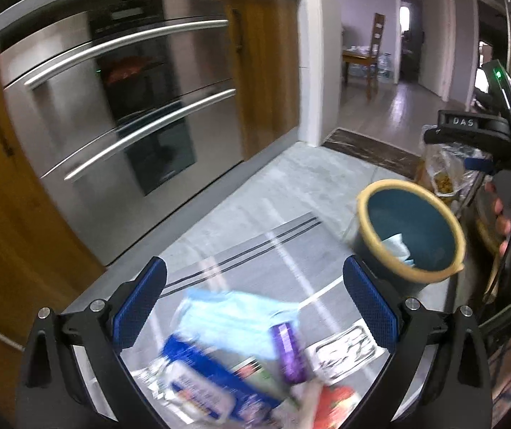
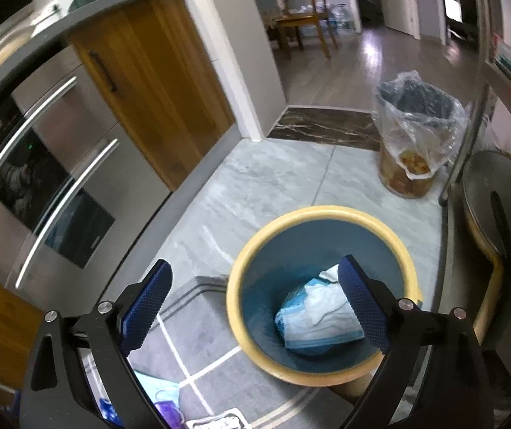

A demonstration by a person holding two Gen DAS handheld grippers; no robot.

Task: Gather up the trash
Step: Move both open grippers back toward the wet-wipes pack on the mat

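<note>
A blue bin with a yellow rim (image 2: 323,214) stands on the grey mat; a blue-white face mask (image 2: 318,318) lies inside it. The bin also shows in the left wrist view (image 1: 411,230). My right gripper (image 2: 255,304) is open and empty above the bin's left edge. My left gripper (image 1: 255,304) is open and empty above a pile of trash: a light blue face mask (image 1: 234,316), a purple wrapper (image 1: 289,352), a blue packet (image 1: 205,379), a white-black wrapper (image 1: 345,352) and a red item (image 1: 337,407). The right gripper's body (image 1: 484,132) shows at the right of the left wrist view.
A steel double-drawer appliance (image 1: 119,107) and wooden cabinets (image 2: 155,82) run along the left. A second bin lined with a clear plastic bag (image 2: 414,132) stands on the tiled floor (image 2: 273,178). A round pan-like object (image 2: 499,207) is at the right. A doorway leads to a table and chair (image 2: 305,21).
</note>
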